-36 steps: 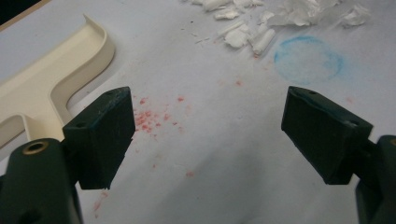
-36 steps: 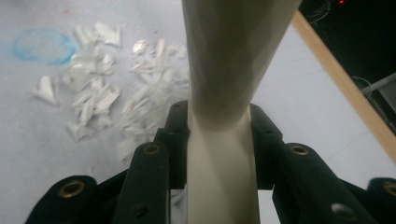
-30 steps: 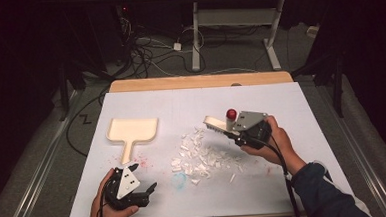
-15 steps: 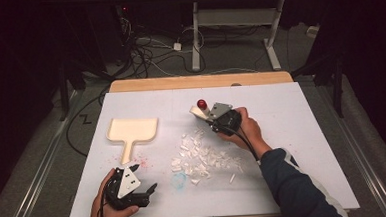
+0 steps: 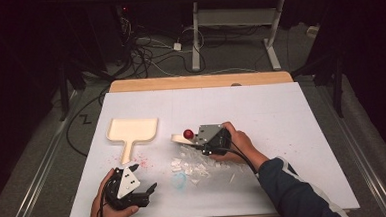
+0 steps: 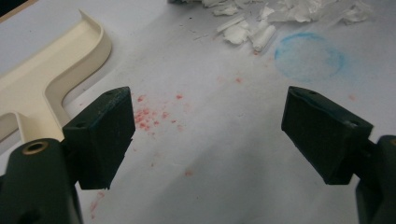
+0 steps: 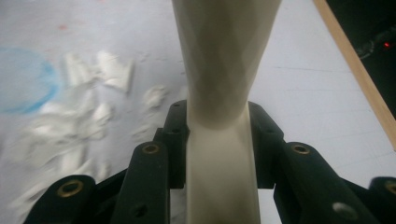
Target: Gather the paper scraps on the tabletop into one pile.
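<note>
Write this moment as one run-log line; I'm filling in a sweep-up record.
right tool: shut on brush handle | left tool: open, nothing between | paper scraps: loose on sheet | dustpan: flat, apart from scraps

Brush [image 7: 224,70] head cut off by the right gripper view's top edge; bristles unseen. Paper scraps [image 7: 70,135] blurred there. Dustpan [image 6: 51,84] cropped at the left gripper view's left edge. Red ball [image 5: 188,134]: too small to identify.
</note>
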`<action>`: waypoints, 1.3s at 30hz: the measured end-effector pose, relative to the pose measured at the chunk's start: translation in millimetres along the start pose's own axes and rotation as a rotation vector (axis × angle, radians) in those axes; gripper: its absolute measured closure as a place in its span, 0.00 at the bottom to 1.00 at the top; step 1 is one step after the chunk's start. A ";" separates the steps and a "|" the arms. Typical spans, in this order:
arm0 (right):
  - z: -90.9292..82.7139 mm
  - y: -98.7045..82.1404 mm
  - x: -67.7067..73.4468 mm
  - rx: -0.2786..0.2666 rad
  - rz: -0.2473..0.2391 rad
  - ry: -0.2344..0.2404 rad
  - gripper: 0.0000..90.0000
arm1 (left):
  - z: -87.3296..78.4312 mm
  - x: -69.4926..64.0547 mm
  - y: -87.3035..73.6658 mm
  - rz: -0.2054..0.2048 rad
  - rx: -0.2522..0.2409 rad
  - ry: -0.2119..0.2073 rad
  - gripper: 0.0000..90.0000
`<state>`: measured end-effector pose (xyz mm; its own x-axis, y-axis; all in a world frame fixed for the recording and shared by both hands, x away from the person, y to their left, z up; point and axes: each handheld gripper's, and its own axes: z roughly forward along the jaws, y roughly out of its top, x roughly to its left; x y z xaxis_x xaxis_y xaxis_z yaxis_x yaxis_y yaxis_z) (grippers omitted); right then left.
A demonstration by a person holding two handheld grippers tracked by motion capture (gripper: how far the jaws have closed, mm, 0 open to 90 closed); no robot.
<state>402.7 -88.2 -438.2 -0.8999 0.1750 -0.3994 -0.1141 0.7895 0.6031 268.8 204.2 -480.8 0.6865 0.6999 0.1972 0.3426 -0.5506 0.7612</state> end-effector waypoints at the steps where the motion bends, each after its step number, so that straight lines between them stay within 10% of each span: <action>1: -2.8 0.1 1.6 -0.006 -0.025 0.026 0.75 | 0.0 -0.2 0.3 0.001 0.000 0.000 0.19; 8: -30.2 -7.7 8.2 -0.073 -0.019 0.085 0.75 | 0.5 -1.1 0.8 0.005 0.000 -0.007 0.19; 19: -86.1 -20.7 -2.4 -0.133 0.144 -0.065 0.75 | 0.9 -2.1 1.8 0.009 0.003 -0.010 0.18; 31: -141.5 -52.4 3.5 0.065 0.368 -0.245 0.75 | -2.9 -3.1 2.6 0.019 -0.009 -0.008 0.18; 39: -129.2 -88.4 7.2 0.244 0.541 -0.378 0.75 | -3.4 -4.8 5.2 0.025 -0.024 -0.015 0.19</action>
<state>351.9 -232.8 -405.1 -0.5904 0.7383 -0.3260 0.4460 0.6351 0.6306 265.2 199.6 -475.7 0.7044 0.6789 0.2072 0.3101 -0.5569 0.7705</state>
